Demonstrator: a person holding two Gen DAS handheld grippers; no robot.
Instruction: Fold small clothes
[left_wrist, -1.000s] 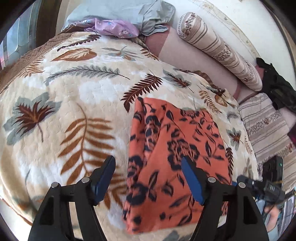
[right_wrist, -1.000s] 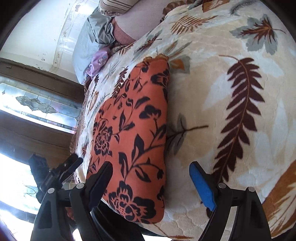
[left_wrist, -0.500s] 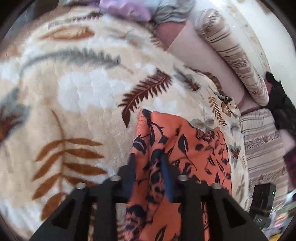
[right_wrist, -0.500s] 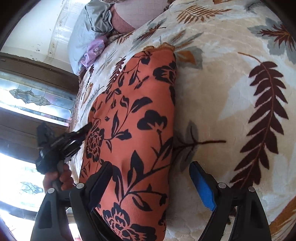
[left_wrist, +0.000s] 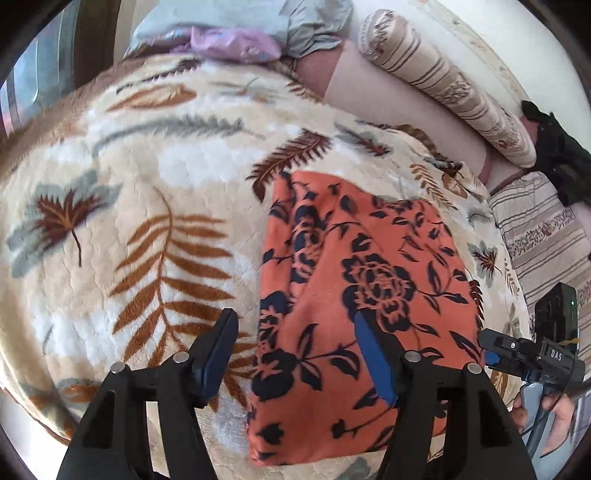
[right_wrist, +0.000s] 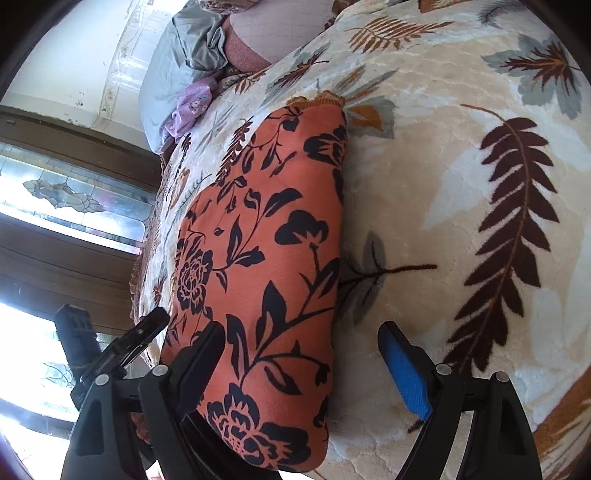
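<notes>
The left claw points steeply downward, its two black fingers spread apart with nothing pinched between the blue pads; its jaws have just been opening. The right claw also angles downward, jaws wide and empty. Part of a person's hand grips the right claw's handle at the frame edge.

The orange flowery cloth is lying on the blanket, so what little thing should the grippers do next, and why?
Probably lower the left hand-held gripper and pinch the cloth's near left edge. Its jaws have just been opening and now stand open, straddling that edge with nothing pinched. The right hand-held gripper is open too, over the other long edge. The cloth lies on the blanket as a long strip, so another fold looks due.
</notes>
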